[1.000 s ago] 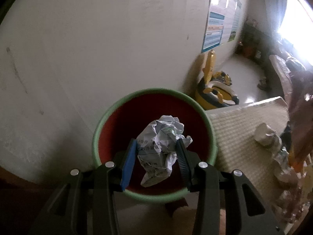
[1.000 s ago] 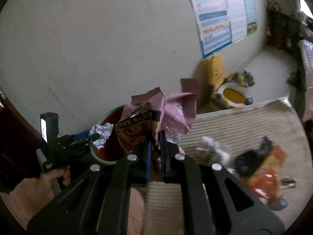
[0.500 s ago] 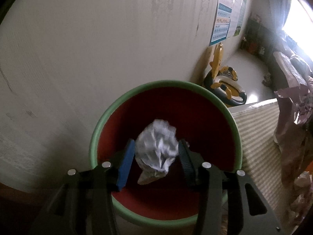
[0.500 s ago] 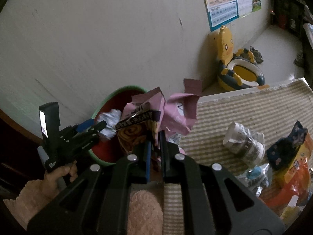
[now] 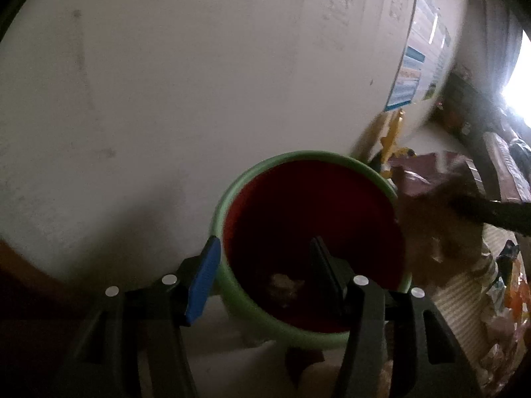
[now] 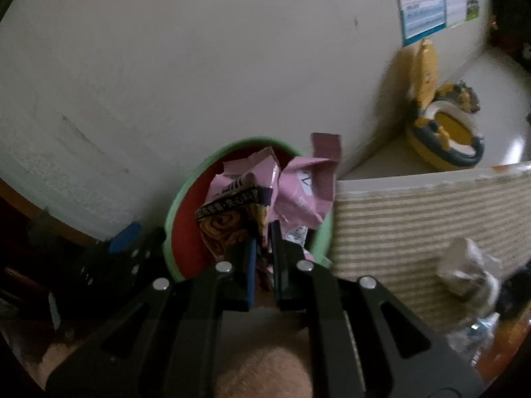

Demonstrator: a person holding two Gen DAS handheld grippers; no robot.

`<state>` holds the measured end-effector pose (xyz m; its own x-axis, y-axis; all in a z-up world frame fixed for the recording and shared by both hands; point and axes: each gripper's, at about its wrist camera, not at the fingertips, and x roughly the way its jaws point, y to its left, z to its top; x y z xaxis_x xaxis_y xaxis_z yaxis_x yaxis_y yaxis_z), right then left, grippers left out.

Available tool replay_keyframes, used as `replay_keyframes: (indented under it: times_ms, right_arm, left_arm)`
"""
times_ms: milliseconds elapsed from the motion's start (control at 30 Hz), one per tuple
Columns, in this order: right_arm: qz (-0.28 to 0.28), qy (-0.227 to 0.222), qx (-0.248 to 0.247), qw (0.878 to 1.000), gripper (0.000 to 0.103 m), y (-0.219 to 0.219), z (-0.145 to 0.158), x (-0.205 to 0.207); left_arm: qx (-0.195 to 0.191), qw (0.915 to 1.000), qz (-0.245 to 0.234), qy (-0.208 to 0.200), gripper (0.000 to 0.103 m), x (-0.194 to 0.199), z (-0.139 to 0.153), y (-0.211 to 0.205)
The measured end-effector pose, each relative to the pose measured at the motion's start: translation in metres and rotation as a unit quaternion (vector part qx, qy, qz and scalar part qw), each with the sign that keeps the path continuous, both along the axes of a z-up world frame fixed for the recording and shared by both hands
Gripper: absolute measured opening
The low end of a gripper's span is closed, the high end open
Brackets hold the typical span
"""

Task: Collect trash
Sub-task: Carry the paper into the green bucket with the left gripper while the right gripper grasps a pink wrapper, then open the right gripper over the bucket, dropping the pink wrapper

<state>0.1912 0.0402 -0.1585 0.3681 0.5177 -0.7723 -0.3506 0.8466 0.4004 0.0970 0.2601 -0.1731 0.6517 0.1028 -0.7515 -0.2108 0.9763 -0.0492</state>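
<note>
Left tool (image 5: pixel 264 263) hangs over the red bin (image 5: pixel 298 162), jaws opening and bare; the paper ball (image 5: pixel 285 285) lies inside at 6 o'clock. Right tool (image 6: pixel 263 237) is clamped on a pink wrapper (image 6: pixel 298 195) above the bin's 3 o'clock rim

I am tilting my left tongs (image 5: pixel 264 273) steeply downward, and their jaws are opening with nothing pressed between the pads. I am angling my right tongs (image 6: pixel 264 232) down too, jaws clamping tight on a wrapper (image 6: pixel 262 192).
</note>
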Motion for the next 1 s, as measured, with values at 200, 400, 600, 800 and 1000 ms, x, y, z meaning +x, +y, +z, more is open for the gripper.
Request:
replay_keyframes:
  times_ms: [200, 400, 600, 800, 1000]
  right_arm:
    - [0.009, 0.005, -0.008, 1.000, 0.029, 0.026, -0.007, 0.014]
    - [0.006, -0.023, -0.017, 1.000, 0.049, 0.023, 0.012, -0.003]
    - [-0.002, -0.064, -0.043, 0.997, 0.054, -0.008, 0.032, -0.040]
    - [-0.031, -0.095, -0.089, 0.991, 0.056, -0.059, 0.041, -0.099]
    - [-0.083, -0.114, -0.118, 0.983, 0.062, -0.126, 0.052, -0.160]
  left_arm:
    - [0.036, 0.9991, -0.002, -0.022, 0.059, -0.034, 0.010, -0.008]
    - [0.042, 0.9986, -0.019, -0.026, 0.059, -0.039, 0.021, -0.020]
    - [0.046, 0.9975, -0.034, -0.041, 0.059, -0.043, 0.039, -0.034]
    - [0.051, 0.9956, -0.055, -0.055, 0.062, -0.052, 0.057, -0.058]
    - [0.045, 0.9916, -0.108, -0.054, 0.063, -0.064, 0.065, -0.107]
